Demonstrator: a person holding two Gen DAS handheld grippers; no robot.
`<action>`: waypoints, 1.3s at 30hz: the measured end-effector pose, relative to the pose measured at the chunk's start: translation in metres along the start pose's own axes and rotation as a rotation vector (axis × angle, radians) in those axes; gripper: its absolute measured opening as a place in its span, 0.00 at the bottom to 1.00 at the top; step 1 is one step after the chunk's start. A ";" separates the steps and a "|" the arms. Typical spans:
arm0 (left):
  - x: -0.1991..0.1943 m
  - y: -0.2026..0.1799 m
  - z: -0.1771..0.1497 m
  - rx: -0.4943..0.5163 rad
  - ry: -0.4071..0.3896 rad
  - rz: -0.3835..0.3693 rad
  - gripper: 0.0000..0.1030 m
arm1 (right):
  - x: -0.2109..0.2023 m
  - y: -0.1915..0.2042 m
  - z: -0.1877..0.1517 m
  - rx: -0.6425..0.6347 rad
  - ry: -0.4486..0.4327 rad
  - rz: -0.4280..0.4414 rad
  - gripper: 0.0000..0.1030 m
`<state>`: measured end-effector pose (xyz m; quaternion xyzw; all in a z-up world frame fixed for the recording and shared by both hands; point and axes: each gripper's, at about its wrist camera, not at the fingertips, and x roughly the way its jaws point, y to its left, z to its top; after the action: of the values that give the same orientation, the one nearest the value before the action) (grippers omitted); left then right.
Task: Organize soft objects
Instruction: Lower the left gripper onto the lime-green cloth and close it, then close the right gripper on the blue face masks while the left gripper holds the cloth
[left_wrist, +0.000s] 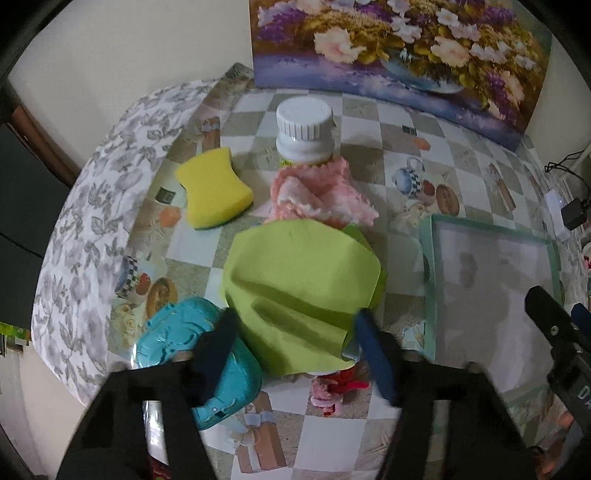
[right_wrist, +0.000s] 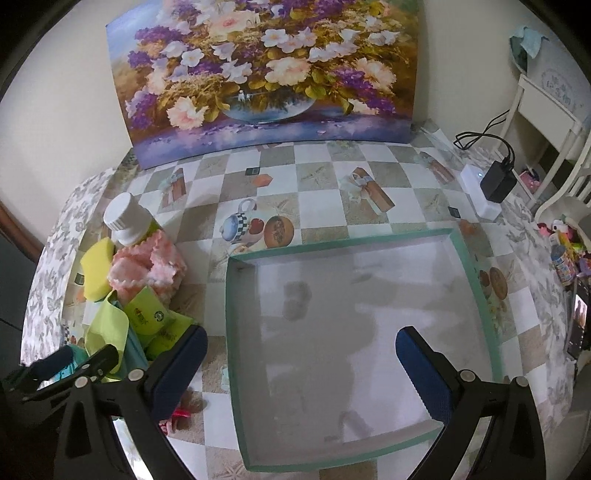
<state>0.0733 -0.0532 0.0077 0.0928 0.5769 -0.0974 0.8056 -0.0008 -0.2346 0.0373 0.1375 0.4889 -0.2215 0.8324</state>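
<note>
Left wrist view: green cloth (left_wrist: 301, 291) is seen between the half-apart fingers of the left gripper (left_wrist: 295, 354); whether it is clamped cannot be told. Right wrist view: right gripper (right_wrist: 299, 369), jaws wide apart, is held over the tray (right_wrist: 469, 280); charger (right_wrist: 496, 181) is shown clearly here.

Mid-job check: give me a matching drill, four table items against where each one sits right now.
Items:
1. yellow sponge
2. pink cloth
3. green cloth
4. tray

Places:
A. between the left gripper's fingers
B. under the right gripper, nothing in it
C. against the base of the white-capped bottle
D. left of the bottle, flat on the tablecloth

Pairs: 1-D, 2-C, 3-A, 4-B
</note>
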 end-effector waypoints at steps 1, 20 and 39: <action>0.002 0.000 0.000 -0.002 0.005 -0.007 0.36 | 0.000 0.000 0.000 -0.002 0.000 -0.003 1.00; -0.021 0.035 0.004 -0.152 -0.099 -0.166 0.04 | 0.000 0.022 -0.008 -0.065 -0.009 0.110 1.00; -0.012 0.085 0.010 -0.326 -0.099 -0.205 0.04 | 0.044 0.110 -0.018 -0.209 0.097 0.478 0.66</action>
<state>0.1010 0.0270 0.0258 -0.1029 0.5510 -0.0887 0.8234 0.0595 -0.1422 -0.0085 0.1727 0.5020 0.0400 0.8465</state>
